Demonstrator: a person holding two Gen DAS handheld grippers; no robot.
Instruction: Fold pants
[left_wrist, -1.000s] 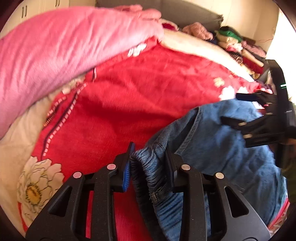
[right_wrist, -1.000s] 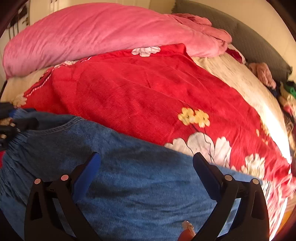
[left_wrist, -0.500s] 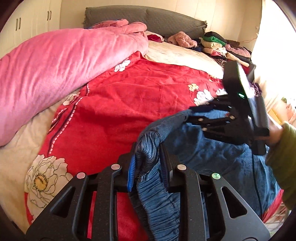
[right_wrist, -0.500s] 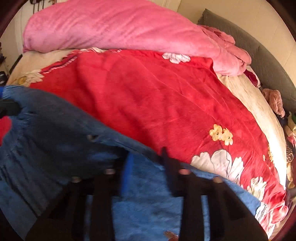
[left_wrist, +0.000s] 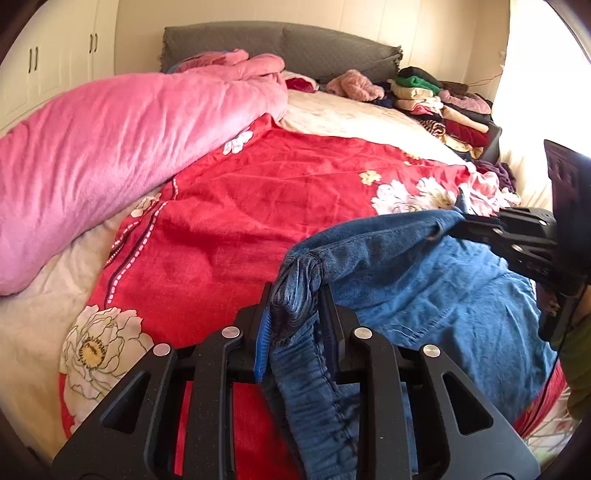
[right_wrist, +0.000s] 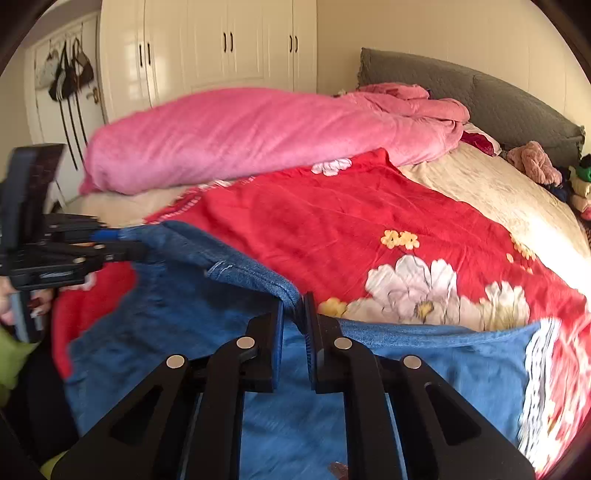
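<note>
The left gripper's (left_wrist: 295, 314) fingers pinch the gathered elastic waistband of the blue denim pants (left_wrist: 424, 280); the right gripper's (right_wrist: 298, 319) fingers are clamped on a thin edge further along. Between them the wrinkled denim stretches, lifted, its remainder draping onto the red floral blanket (left_wrist: 240, 206) covering the bed.

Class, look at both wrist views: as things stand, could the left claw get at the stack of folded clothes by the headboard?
Probably not: the left claw is shut on the jeans, and the clothes stack lies far across the bed.
</note>
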